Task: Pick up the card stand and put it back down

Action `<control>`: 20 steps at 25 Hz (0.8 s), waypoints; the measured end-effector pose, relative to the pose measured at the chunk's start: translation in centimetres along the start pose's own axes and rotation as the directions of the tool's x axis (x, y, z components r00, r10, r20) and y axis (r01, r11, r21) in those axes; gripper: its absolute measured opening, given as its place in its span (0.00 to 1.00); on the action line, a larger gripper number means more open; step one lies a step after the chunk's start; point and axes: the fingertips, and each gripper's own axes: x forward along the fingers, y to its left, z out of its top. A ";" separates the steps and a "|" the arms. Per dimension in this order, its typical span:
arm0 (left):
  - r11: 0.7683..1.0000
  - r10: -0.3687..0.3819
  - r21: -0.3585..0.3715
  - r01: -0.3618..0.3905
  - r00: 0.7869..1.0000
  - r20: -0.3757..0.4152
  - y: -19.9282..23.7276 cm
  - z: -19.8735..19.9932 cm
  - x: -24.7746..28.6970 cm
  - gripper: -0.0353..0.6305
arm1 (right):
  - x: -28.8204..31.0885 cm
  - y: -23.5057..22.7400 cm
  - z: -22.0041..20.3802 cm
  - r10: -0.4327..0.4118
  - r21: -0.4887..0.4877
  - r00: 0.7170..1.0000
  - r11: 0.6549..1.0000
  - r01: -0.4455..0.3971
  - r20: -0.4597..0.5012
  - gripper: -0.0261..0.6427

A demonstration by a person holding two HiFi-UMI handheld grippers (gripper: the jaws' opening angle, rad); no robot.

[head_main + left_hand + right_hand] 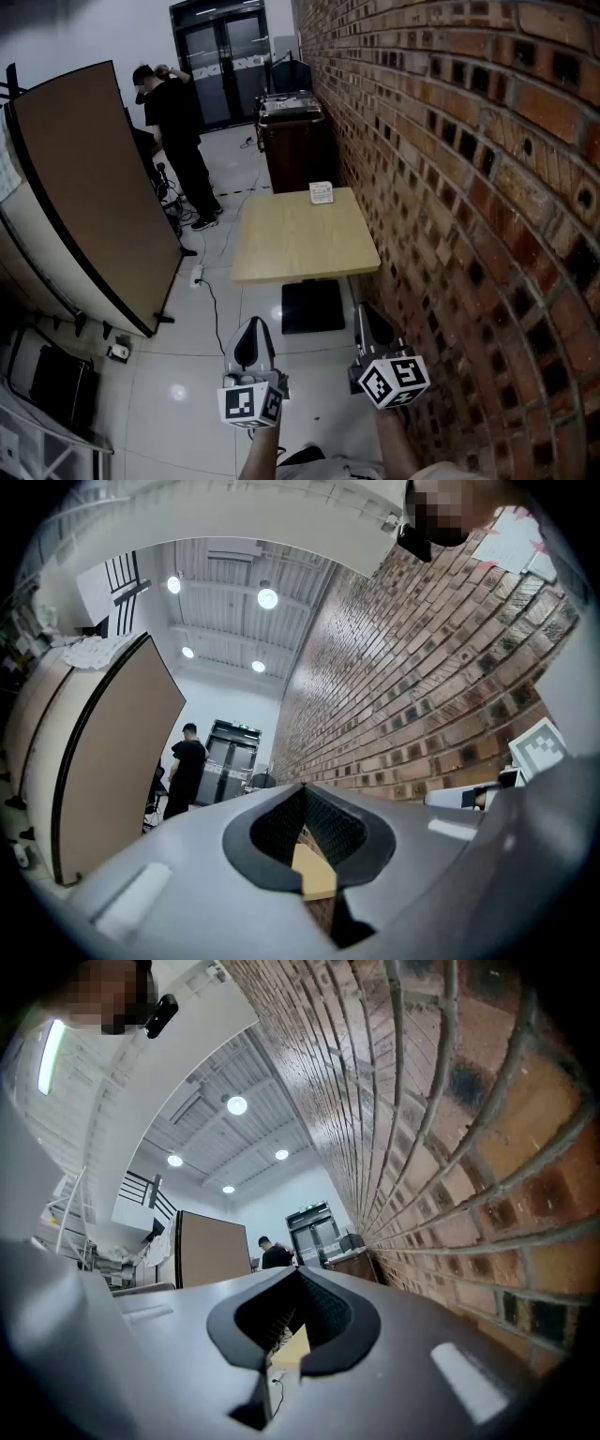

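Note:
A small white card stand (pixel 322 193) stands at the middle of the far edge of a light wooden table (pixel 305 239). Both grippers hang over the floor, short of the table's near edge and apart from the stand. My left gripper (pixel 253 324) is shut with nothing in it; in the left gripper view its jaws (pixel 302 787) meet at the tips, with a slice of tabletop (pixel 314 874) showing behind them. My right gripper (pixel 367 311) is shut and empty too, close to the brick wall. In the right gripper view its jaws (pixel 296 1269) are closed.
A brick wall (pixel 469 187) runs along the table's right side. A dark cabinet (pixel 295 141) stands beyond the table. A brown partition board (pixel 84 187) leans at the left, with a person in black (pixel 178 131) behind it. Cables (pixel 202 281) lie on the floor by the table's black base (pixel 312 305).

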 end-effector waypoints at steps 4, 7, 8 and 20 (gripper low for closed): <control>1.000 0.009 -0.019 -0.009 1.000 0.003 -0.4 -1.8 2.5 0.06 | 2.2 -2.6 -0.9 0.006 0.000 1.000 1.000 -0.006 -0.022 0.04; 1.000 0.016 -0.014 -0.016 1.000 -0.004 0.6 -3.7 5.4 0.06 | 4.5 -3.8 -2.1 0.021 -0.003 0.999 1.000 -0.021 -0.042 0.04; 1.000 0.012 -0.014 -0.012 1.000 -0.005 0.8 -4.4 6.4 0.06 | 5.2 -4.4 -2.7 0.019 -0.003 0.998 1.000 -0.019 -0.052 0.04; 0.999 0.017 -0.048 -0.015 0.999 0.044 12.7 -10.6 33.9 0.06 | 31.8 -15.2 -7.0 -0.020 -0.032 0.998 0.999 0.018 -0.058 0.11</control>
